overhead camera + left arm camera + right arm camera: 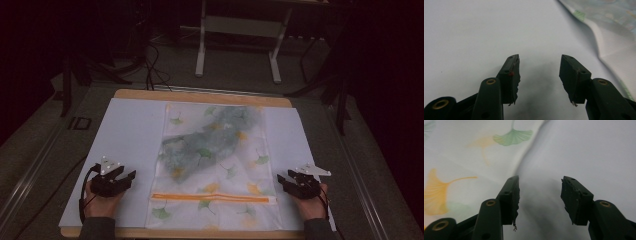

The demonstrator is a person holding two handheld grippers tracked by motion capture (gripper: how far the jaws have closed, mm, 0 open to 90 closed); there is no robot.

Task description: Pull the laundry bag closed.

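A white mesh bag [215,165] printed with green and yellow ginkgo leaves lies flat in the middle of the table, an orange zipper [212,198] running across its near end. A grey-green bundle [210,140] shows through the mesh inside it. My left gripper [131,176] rests open on the white sheet to the left of the bag, whose edge [609,40] shows past its jaws. My right gripper [281,180] rests open at the bag's right edge [486,157]. Nothing sits between either pair of jaws.
A white sheet [130,130] covers the wooden table [200,96]. Beyond the table stand a white metal frame [240,30] and dark stands, with cables on the floor. Dark floor lies to both sides.
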